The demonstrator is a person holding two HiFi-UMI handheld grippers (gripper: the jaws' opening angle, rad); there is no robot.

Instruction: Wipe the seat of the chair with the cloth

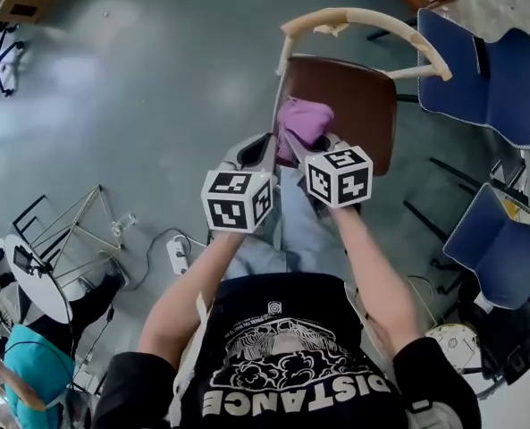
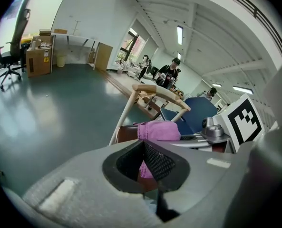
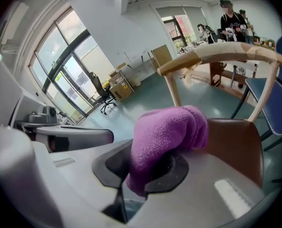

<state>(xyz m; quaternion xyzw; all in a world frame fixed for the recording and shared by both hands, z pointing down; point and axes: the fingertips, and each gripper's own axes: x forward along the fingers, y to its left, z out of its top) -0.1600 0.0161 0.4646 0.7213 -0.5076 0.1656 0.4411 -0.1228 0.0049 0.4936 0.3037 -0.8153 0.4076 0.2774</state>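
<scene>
The chair has a brown seat point(image 1: 354, 105) and a curved pale wooden backrest point(image 1: 363, 21), and stands just ahead of me. My right gripper point(image 1: 311, 147) is shut on a purple cloth point(image 1: 302, 121), which bunches up above the seat's near left part. In the right gripper view the cloth point(image 3: 169, 132) drapes over the jaws of that gripper point(image 3: 152, 163), with the seat point(image 3: 236, 146) beyond. My left gripper point(image 1: 254, 152) hangs beside it on the left, jaws closed and empty point(image 2: 141, 144). From the left gripper view the cloth point(image 2: 160, 130) shows just past the jaw tips.
Two blue chairs point(image 1: 488, 70) point(image 1: 497, 248) stand to the right. On the grey floor at the left are a white power strip point(image 1: 177, 256) and a wire rack point(image 1: 68, 231). My jeans-clad legs point(image 1: 287, 231) are below the grippers. Standing people point(image 2: 171, 72) are far behind the chair.
</scene>
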